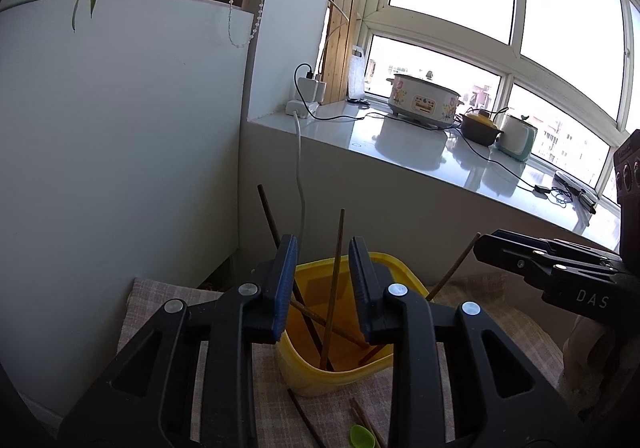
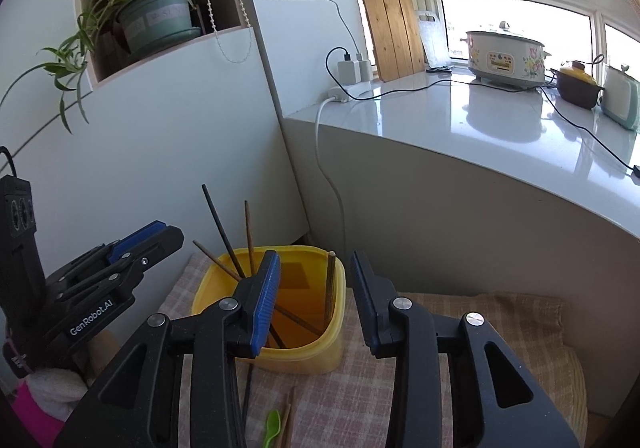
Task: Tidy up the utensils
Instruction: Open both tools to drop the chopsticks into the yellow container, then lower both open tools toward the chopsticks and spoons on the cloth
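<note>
Covering the surface, a checked cloth (image 2: 360, 388) is seen below a windowsill (image 2: 480, 120); both the left gripper (image 1: 322, 280) and right gripper (image 2: 316, 296) are held slightly spread, empty, over a yellow container (image 2: 332, 352) of chopsticks (image 2: 249, 236).

Yellow plastic container (image 2: 320, 348): open top, rounded corners, upright on checked cloth. Inside: several brown chopsticks (image 1: 334, 288), leaning crosswise, tips above rim; one thicker stick (image 2: 330, 284) upright at far right wall. Loose chopsticks (image 2: 287, 422) and green spoon (image 2: 272, 426) flat on cloth just in front, possibly touching.
</note>
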Motion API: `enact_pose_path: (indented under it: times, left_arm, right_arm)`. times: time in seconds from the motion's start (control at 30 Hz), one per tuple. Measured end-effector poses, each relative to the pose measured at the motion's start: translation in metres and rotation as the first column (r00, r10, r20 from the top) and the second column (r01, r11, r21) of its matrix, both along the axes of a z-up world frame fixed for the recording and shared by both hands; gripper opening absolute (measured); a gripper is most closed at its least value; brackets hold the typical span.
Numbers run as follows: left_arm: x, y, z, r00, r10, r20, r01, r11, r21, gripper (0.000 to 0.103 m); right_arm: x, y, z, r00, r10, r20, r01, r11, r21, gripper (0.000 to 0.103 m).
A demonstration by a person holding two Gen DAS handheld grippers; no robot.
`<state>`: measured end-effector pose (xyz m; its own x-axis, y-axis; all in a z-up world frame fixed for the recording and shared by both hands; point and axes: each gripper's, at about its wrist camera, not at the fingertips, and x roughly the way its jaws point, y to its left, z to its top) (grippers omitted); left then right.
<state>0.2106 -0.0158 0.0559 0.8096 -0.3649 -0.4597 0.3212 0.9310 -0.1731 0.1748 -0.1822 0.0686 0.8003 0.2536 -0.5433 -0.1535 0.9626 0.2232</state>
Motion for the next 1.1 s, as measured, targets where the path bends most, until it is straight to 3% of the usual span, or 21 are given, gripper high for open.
enact_pose_path:
  times: [0.37, 0.5, 0.63, 0.77, 0.83, 0.9, 0.97, 1.1]
  left_arm:
    - [-0.04, 0.003, 0.008, 1.0, -0.017, 0.025, 0.017, 1.0, 0.005, 0.026]
    - [-0.055, 0.001, 0.008, 0.999, -0.034, 0.026, 0.034, 0.999, 0.008, 0.026]
    - [-0.067, -0.001, 0.005, 0.999, -0.044, 0.018, 0.044, 0.999, 0.011, 0.026]
    - [-0.077, -0.003, 0.0, 0.999, -0.052, 0.0, 0.052, 0.998, 0.02, 0.026]
    - [-0.083, -0.003, -0.003, 0.999, -0.051, -0.009, 0.052, 0.998, 0.023, 0.03]
    - [-0.087, -0.004, -0.005, 0.999, -0.051, -0.017, 0.051, 0.999, 0.019, 0.045]
    - [-0.092, -0.003, -0.009, 0.999, -0.043, -0.023, 0.044, 0.999, 0.027, 0.049]
    - [-0.1, -0.002, -0.016, 0.998, -0.044, -0.044, 0.045, 0.999, 0.028, 0.05]
  right_arm:
    - [-0.036, -0.002, 0.004, 0.999, -0.009, 0.041, 0.01, 0.999, -0.034, 0.035]
    - [-0.051, -0.005, 0.0, 0.998, -0.024, 0.05, 0.026, 0.999, -0.042, 0.047]
    - [-0.064, -0.007, -0.004, 0.997, -0.046, 0.063, 0.051, 0.996, -0.075, 0.051]
    - [-0.078, -0.012, -0.01, 0.994, -0.072, 0.079, 0.079, 0.993, -0.09, 0.065]
    - [-0.082, -0.015, -0.012, 0.993, -0.087, 0.084, 0.094, 0.992, -0.09, 0.068]
    - [-0.086, -0.017, -0.015, 0.992, -0.099, 0.077, 0.107, 0.99, -0.093, 0.072]
    - [-0.088, -0.019, -0.019, 0.991, -0.114, 0.074, 0.12, 0.988, -0.095, 0.079]
    - [-0.094, -0.024, -0.025, 0.984, -0.162, 0.072, 0.17, 0.978, -0.118, 0.081]
